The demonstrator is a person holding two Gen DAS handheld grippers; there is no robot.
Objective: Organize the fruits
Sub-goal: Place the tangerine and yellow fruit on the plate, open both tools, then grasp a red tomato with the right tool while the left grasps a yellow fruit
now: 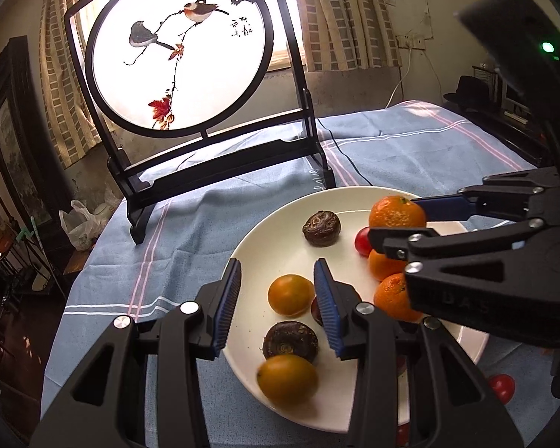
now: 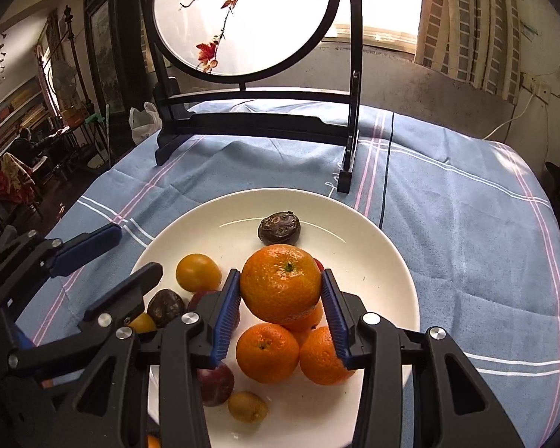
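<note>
A white plate [image 2: 373,246] on a blue cloth holds several fruits. My right gripper [image 2: 282,308] is shut on a mandarin [image 2: 280,283], held above two more mandarins [image 2: 267,352] on the plate; it shows in the left wrist view [image 1: 397,216] too. My left gripper [image 1: 278,304] is open and empty over the plate's left side, above a yellow-orange fruit [image 1: 290,295] and a dark brown fruit [image 1: 290,339]. Another yellow fruit [image 1: 287,379] lies blurred below it. A second dark brown fruit [image 2: 279,227] sits at the plate's far side.
A black-framed round bird screen [image 2: 242,15] stands on the cloth behind the plate. Small red fruits [image 1: 502,388] lie on the cloth right of the plate. A dark red plum [image 2: 215,382] and a small yellow fruit [image 2: 247,406] lie on the plate's near side.
</note>
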